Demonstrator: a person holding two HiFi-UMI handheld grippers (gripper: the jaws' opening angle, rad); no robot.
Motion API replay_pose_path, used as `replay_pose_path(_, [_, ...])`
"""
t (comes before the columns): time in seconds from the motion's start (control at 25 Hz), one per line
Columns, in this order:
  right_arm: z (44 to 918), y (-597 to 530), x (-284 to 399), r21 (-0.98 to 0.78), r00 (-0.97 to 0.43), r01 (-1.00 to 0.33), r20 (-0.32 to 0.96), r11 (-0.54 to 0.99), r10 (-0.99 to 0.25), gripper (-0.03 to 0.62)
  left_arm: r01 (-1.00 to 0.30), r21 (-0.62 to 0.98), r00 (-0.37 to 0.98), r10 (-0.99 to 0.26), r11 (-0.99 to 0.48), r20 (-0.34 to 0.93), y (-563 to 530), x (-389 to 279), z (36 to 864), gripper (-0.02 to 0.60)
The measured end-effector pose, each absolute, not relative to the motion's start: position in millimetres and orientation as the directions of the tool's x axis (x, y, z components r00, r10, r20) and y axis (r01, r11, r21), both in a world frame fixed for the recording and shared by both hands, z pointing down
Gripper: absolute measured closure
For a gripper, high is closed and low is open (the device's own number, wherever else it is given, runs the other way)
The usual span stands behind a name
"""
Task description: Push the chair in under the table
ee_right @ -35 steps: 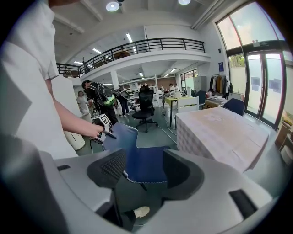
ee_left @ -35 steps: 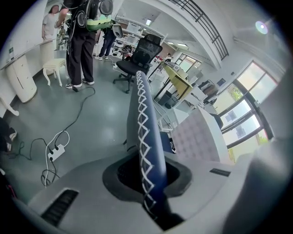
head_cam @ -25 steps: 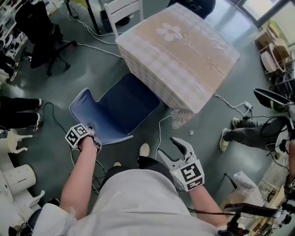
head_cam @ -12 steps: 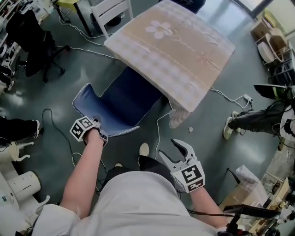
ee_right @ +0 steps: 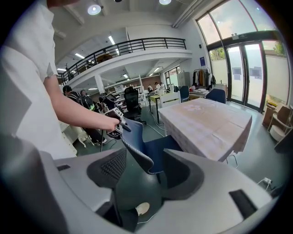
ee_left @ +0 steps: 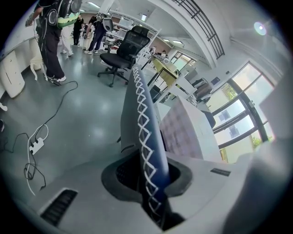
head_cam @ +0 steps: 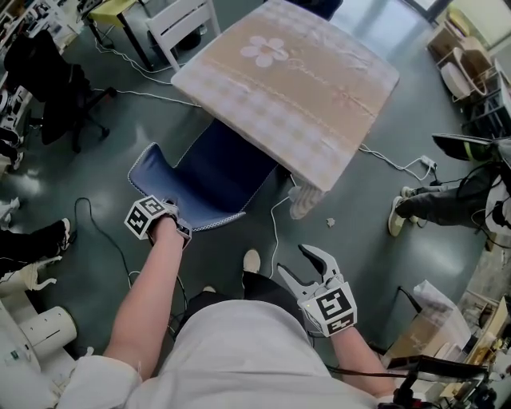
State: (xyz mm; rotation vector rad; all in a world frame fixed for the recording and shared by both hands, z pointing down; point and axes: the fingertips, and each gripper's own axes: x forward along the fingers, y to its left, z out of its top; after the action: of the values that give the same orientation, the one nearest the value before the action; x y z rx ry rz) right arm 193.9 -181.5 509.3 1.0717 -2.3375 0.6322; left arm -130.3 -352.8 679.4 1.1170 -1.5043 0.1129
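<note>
The blue chair point(head_cam: 209, 188) with white edge stitching stands with its seat partly under the table point(head_cam: 287, 88), which wears a beige checked cloth. My left gripper point(head_cam: 170, 211) is shut on the top edge of the chair's backrest point(ee_left: 144, 132), which runs up between the jaws in the left gripper view. My right gripper point(head_cam: 297, 261) hangs open beside my right hip, apart from the chair, with nothing between its fingers. In the right gripper view the chair point(ee_right: 142, 146), the table point(ee_right: 206, 123) and the left gripper point(ee_right: 116, 121) lie ahead of the open jaws.
A white chair point(head_cam: 184, 20) stands at the table's far side and a black office chair point(head_cam: 56, 88) at the upper left. Cables point(head_cam: 275, 220) trail over the floor near the chair. A person's legs point(head_cam: 431, 204) stretch in from the right; boxes and racks line the right edge.
The chair has slid further under the table, and my left gripper has gone with it while holding the backrest. The right gripper has hardly moved.
</note>
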Motion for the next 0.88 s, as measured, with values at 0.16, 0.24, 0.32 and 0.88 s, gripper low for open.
replay_pose_path(0.16, [508.4,-179.0,193.2,-0.200,-0.573,-0.784,0.596,0.588,-0.562,0.333,-0.677,0.501,0.158,-0.558,0.539,0.815,-348.4,-135.3,683.1,0.512])
replay_pose_path(0.24, [508.3,-176.9,193.9,-0.194,-0.571,-0.785,0.597,0.589,-0.564,0.333,-0.681,0.497,0.156,-0.556,0.538,0.816,-347.6,-136.7,684.7,0.505])
replay_pose_path(0.32, [507.9,-174.7,193.5,-0.190,-0.568,-0.785,0.598,0.589,-0.565,0.333,-0.690,0.477,0.143,-0.543,0.544,0.827,-347.5,-137.8,686.2,0.495])
replay_pose_path(0.88, [487.8,-156.7,156.9,-0.142,-0.584,-0.765,0.565,0.629,-0.583,0.333,-0.828,0.408,0.088,-0.629,0.384,0.772,-338.1,-170.6,619.8,0.400])
